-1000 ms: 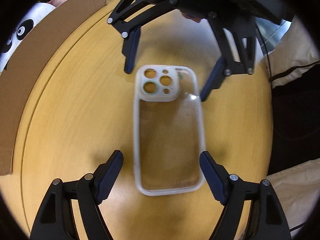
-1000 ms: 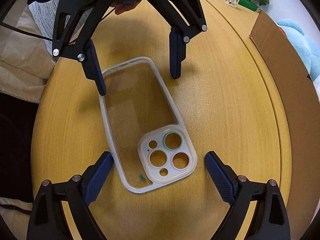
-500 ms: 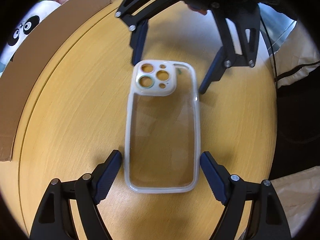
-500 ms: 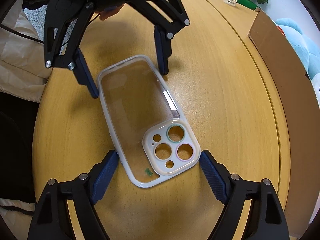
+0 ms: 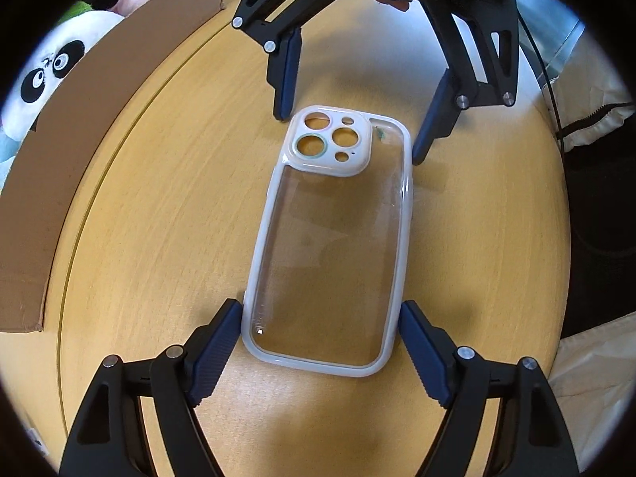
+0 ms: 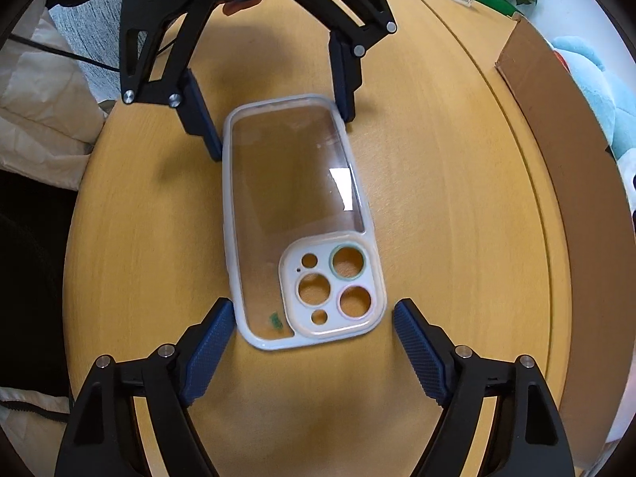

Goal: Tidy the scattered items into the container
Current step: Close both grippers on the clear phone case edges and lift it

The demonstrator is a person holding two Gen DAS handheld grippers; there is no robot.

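Clear rectangular phone case with a white bumper rim and white camera-cutout block (image 5: 330, 238) lies flat, back side up, on the round light-wood table (image 5: 159, 198), roughly at the table's middle. All positions below are given relative to the phone case. Left gripper (image 5: 320, 332), black frame with dark blue ribbed pads, straddles the case's plain end, opposite the camera block; its jaws are spread apart, one pad on each long side of the rim. In the left wrist view the left pad looks to be touching the rim and the right pad sits just beside it; firm contact cannot be confirmed, and the case rests on the wood, not lifted. Right gripper (image 6: 308, 328), same build, straddles the camera-block end, jaws likewise parted; in the right wrist view both pads stand just off the rim, apart from it, the gap on the camera-block side being the wider. The two tools face each other along the case's long axis, each visible in the other's camera beyond the far end of the case. A small green mark shows through the clear back next to the camera block. Brown cardboard box wall (image 6: 556, 127) stands well apart from the case at the table's edge. A black-and-white panda plush toy (image 5: 51, 75) sits beyond that cardboard. A light blue plush toy (image 6: 596, 75) also lies behind it.
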